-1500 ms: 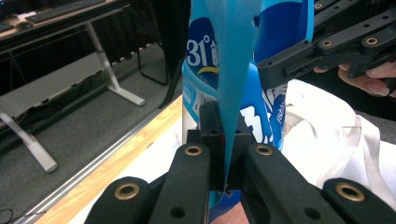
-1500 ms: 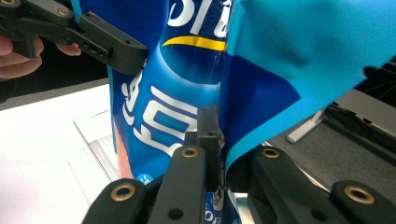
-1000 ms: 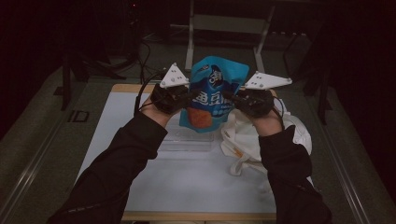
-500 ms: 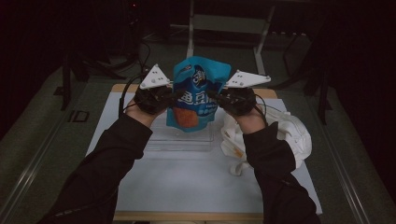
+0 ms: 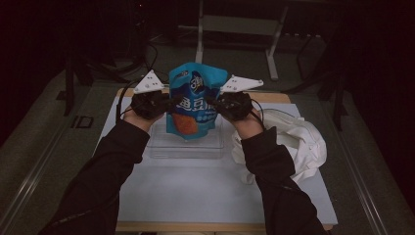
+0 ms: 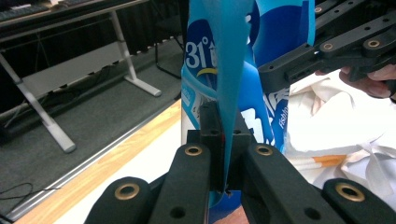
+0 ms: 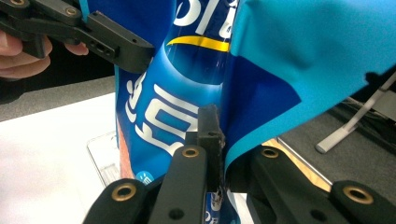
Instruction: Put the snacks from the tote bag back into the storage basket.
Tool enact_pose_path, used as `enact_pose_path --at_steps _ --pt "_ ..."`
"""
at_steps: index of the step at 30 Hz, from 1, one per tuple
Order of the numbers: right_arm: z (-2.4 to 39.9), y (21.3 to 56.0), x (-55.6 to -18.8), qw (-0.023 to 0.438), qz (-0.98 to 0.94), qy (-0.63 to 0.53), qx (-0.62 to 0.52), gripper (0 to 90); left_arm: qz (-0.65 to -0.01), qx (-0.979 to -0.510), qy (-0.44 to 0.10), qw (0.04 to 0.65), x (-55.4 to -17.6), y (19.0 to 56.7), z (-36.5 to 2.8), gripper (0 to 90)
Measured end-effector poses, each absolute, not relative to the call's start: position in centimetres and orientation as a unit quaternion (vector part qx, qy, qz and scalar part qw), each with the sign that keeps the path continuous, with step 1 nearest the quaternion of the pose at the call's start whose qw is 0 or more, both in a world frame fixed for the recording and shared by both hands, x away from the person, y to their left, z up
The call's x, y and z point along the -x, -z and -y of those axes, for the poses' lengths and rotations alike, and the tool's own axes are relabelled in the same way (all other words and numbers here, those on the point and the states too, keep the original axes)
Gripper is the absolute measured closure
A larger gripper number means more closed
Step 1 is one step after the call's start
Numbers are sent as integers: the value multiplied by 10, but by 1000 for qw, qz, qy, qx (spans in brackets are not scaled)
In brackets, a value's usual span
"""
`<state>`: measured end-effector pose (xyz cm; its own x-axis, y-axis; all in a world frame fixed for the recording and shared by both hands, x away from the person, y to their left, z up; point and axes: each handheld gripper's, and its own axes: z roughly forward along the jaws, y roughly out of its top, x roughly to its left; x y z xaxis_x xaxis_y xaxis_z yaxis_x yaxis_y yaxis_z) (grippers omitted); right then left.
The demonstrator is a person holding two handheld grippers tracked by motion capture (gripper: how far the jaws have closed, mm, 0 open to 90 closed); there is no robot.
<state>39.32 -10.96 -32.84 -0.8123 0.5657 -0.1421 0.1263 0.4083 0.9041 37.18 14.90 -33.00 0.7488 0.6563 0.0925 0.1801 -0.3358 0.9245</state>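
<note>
A blue snack bag point(image 5: 193, 100) with white lettering and an orange patch hangs upright in the air above a clear plastic tray point(image 5: 188, 144). My left gripper point(image 5: 169, 103) is shut on the bag's left edge, and my right gripper point(image 5: 211, 102) is shut on its right edge. In the left gripper view the jaws pinch a thin fold of the blue bag point(image 6: 233, 84) between them. The right gripper view has the bag's film point(image 7: 261, 74) pinched at the jaws, with the other gripper point(image 7: 93, 32) at upper left.
A crumpled white cloth bag point(image 5: 293, 142) lies on the white table mat point(image 5: 195, 196) to the right. The wooden table edge point(image 5: 274, 98) runs behind. A metal stand point(image 5: 235, 24) rises on the dark floor beyond.
Both hands have carried the bag to the left and a little lower; it now hangs over the clear tray. Both grips stay shut.
</note>
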Motion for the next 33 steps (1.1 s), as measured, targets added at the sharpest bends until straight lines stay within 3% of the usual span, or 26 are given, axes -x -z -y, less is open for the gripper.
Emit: enact_pose_path --at_steps 33 --pt "100 391 -397 194 -826 -470 -243 879 -288 -778 -174 530 -385 402 -158 900"
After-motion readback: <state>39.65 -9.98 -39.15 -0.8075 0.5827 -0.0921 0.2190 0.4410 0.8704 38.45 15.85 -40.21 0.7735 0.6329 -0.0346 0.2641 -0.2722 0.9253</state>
